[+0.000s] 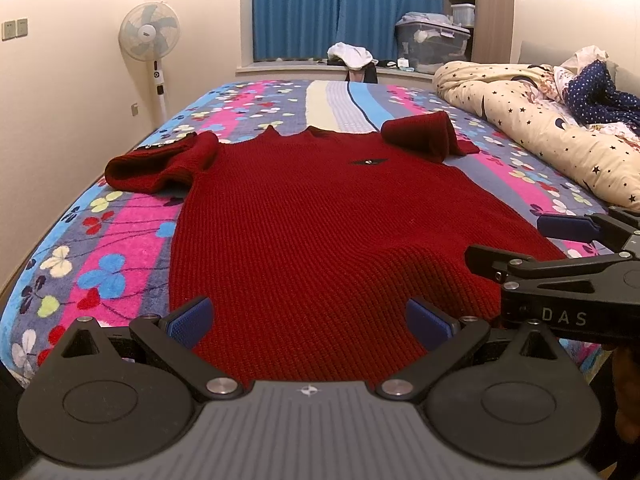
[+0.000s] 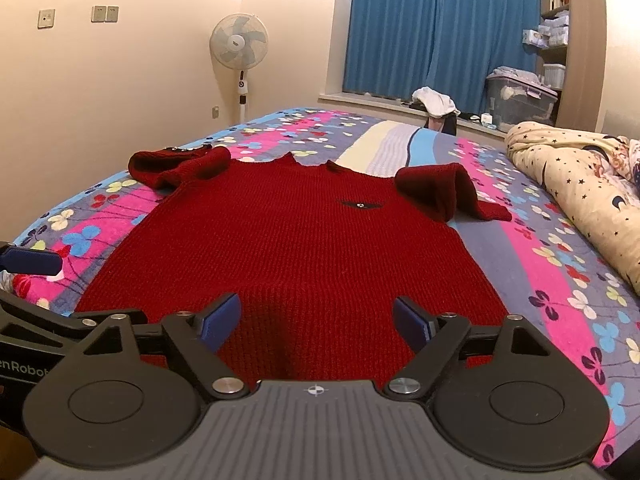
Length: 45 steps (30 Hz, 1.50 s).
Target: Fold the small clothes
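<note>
While the red sweater (image 1: 304, 216) lies flat, sleeves bunched at ten and two o'clock, folding is unstarted; left gripper (image 1: 308, 320) and right gripper (image 2: 316, 320) gape empty.

Bedroom, warm indoor light. Cream walls (image 2: 120, 80) with switch plates (image 2: 105, 13). White pedestal fan (image 2: 239, 42) in the corner. Blue curtains (image 2: 440, 28) drawn across the window, above a pale sill (image 1: 320, 67) carrying a plastic storage bin (image 2: 520, 98). Wooden shelving unit (image 2: 576, 40) at right. Bed (image 1: 120, 240) under a floral, striped blanket; star-patterned quilt (image 1: 540, 128) bunched along its right side.
</note>
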{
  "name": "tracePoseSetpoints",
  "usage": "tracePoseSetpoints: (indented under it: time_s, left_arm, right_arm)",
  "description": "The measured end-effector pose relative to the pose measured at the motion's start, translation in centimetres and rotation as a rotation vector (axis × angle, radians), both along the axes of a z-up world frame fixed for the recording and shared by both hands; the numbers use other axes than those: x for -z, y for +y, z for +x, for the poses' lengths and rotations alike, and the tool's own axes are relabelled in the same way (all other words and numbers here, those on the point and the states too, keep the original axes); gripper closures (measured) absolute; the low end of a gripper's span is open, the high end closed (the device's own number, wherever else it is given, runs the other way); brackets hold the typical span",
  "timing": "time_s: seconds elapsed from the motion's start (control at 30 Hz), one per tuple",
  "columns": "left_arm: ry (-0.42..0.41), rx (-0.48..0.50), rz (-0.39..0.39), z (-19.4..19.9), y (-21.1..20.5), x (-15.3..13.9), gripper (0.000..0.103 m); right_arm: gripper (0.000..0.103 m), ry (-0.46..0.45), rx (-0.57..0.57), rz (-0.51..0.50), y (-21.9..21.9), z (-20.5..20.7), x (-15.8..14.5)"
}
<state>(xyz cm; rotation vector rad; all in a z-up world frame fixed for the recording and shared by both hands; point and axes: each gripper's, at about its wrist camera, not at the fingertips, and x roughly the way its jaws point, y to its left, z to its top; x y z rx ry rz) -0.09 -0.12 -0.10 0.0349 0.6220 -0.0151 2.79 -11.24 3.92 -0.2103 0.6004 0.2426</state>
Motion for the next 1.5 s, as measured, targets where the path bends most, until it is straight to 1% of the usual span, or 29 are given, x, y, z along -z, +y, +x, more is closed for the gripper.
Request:
tracePoseSetpoints:
  time_s: [0.43,1.27,1.5]
  left_arm:
    - [-0.005,0.0,0.012,-0.02,-0.05,0.02,0.001]
    - [-0.001,-0.004,0.008,-0.1,-0.08,-0.08,0.001]
    - [-0.008,-0.008,0.033,-0.11,-0.21,-0.39,0.001]
  right_arm:
    - [0.019,-0.003,0.0,0.005,-0.03,-0.04,-0.04]
    - [0.019,-0.009,0.008,0.009,-0.05,-0.02,-0.2]
    - [0.019,-0.013,0.011,0.01,0.04,0.04,-0.22]
